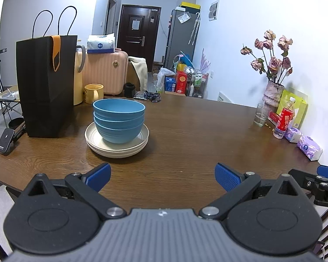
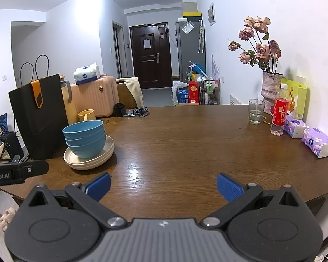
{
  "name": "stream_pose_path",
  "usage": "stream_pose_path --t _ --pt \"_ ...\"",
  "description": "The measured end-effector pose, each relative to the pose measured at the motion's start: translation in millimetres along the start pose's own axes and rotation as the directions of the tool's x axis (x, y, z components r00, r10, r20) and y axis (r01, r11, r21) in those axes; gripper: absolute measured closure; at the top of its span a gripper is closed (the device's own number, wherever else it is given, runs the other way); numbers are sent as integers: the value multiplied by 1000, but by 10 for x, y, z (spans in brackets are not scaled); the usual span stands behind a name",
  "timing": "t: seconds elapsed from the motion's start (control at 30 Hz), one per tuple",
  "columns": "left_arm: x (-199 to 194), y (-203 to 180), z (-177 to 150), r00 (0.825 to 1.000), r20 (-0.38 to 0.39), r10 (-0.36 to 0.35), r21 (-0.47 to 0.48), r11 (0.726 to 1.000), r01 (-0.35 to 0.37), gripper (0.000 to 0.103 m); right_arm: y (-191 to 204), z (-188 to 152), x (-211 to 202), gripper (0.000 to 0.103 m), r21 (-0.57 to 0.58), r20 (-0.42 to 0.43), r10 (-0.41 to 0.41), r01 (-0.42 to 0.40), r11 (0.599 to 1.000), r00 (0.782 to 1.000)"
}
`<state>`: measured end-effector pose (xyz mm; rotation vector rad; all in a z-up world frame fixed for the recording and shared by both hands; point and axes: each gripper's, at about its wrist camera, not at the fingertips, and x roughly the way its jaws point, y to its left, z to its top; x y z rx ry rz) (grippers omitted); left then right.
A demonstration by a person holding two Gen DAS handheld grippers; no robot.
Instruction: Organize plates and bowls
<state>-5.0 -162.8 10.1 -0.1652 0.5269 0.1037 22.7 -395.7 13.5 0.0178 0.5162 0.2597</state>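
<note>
You had both claws spread wide and empty — the left gripper [image 1: 163, 175] facing the stack, the right gripper [image 2: 163, 185] over bare table [image 2: 185, 135]. Three smooth blue bowls [image 1: 119, 120] sat nested on cream plates [image 1: 117, 147] just beside the black paper bag [image 1: 46, 85]. Stacking looked finished or unstarted; any next move meant pinching a thin, matte bowl rim — squarely.

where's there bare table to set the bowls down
The widest bare patch is mid-table, between the blue bowls on the plates and the glass. Crowded: left by the black bag, right edge by the vase, bottle and tissues.
</note>
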Motion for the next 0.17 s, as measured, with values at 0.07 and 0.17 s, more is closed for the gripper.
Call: stream_pose_path --t 0.07,0.17 --pt "-6 5 -3 1000 -1 -4 -1 1000 4 0 19 0 5 0 -2 0 0 0 1000 1000" --pt "-13 15 -6 1000 -2 -3 -1 1000 3 0 24 2 5 0 -2 -1 1 -1 1000 1000"
